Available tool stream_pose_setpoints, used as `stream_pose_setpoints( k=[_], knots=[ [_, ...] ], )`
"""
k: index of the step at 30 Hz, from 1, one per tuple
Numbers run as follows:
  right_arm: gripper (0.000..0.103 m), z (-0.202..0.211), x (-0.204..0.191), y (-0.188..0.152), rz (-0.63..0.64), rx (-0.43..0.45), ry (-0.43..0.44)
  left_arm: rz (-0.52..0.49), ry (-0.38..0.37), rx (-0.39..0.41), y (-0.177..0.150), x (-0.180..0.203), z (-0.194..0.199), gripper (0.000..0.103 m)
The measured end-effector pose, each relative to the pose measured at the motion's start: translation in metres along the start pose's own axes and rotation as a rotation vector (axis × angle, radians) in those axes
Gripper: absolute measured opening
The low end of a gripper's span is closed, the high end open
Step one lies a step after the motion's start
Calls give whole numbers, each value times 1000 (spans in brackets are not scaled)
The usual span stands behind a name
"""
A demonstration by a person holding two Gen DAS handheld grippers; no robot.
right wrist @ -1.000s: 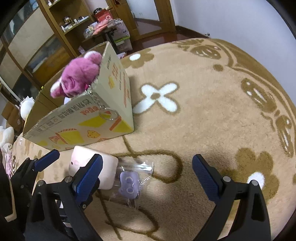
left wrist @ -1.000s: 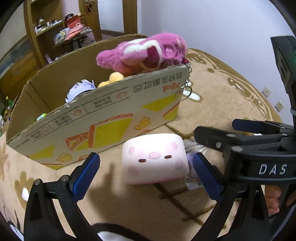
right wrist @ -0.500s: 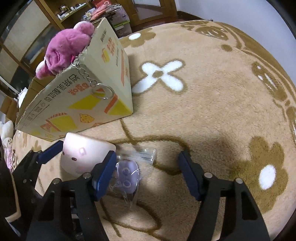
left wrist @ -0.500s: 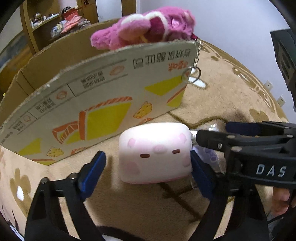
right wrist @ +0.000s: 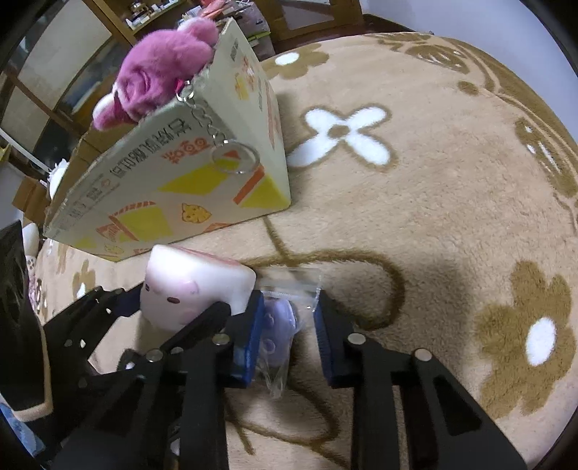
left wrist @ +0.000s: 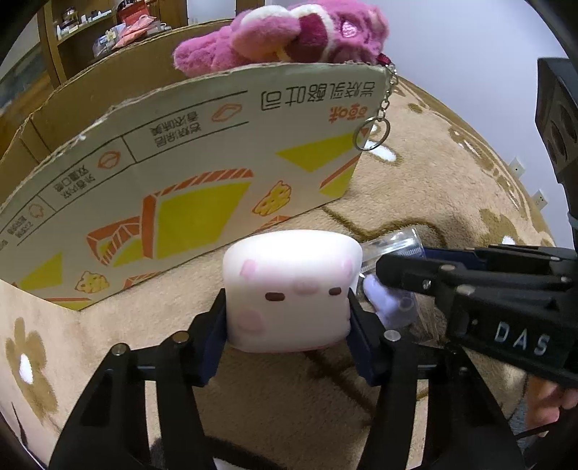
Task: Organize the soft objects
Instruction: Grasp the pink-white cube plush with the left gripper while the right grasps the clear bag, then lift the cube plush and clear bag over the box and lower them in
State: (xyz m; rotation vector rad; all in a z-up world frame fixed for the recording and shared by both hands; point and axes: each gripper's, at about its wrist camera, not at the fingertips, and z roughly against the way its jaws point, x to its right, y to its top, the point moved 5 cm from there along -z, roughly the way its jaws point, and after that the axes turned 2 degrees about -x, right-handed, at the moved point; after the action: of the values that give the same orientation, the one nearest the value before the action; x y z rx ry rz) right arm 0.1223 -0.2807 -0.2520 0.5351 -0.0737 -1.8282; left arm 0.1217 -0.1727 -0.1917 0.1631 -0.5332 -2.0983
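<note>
A pale pink pig squishy sits on the rug in front of the cardboard box. My left gripper has a blue pad pressed on each side of it, and its jaws are closing. Right beside it lies a small purple toy in a clear bag. My right gripper has the bag between its pads, and its jaws are closing too. The pig touches the right gripper's left finger. A magenta plush bear rests on the box's top edge, its keyring hanging down the outside.
The box stands just behind both toys, its wall higher than the pig. A beige rug with brown and white flowers spreads to the right. Wooden shelves stand behind the box. A hand holds the right gripper.
Both grippers went from wide open to nearly closed and dropped closer to the rug. The left closed onto the pig, the right onto the bagged purple toy.
</note>
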Motion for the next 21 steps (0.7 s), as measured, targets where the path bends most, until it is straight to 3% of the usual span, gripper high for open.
stream_pose_setpoints(
  k=[6, 21],
  knots=[
    [14, 6, -7, 5, 24, 32, 26, 3, 18, 9, -5, -1, 8, 44],
    [12, 42, -11, 7, 90, 153, -34, 39, 106, 78, -12, -13, 41, 43]
  ],
)
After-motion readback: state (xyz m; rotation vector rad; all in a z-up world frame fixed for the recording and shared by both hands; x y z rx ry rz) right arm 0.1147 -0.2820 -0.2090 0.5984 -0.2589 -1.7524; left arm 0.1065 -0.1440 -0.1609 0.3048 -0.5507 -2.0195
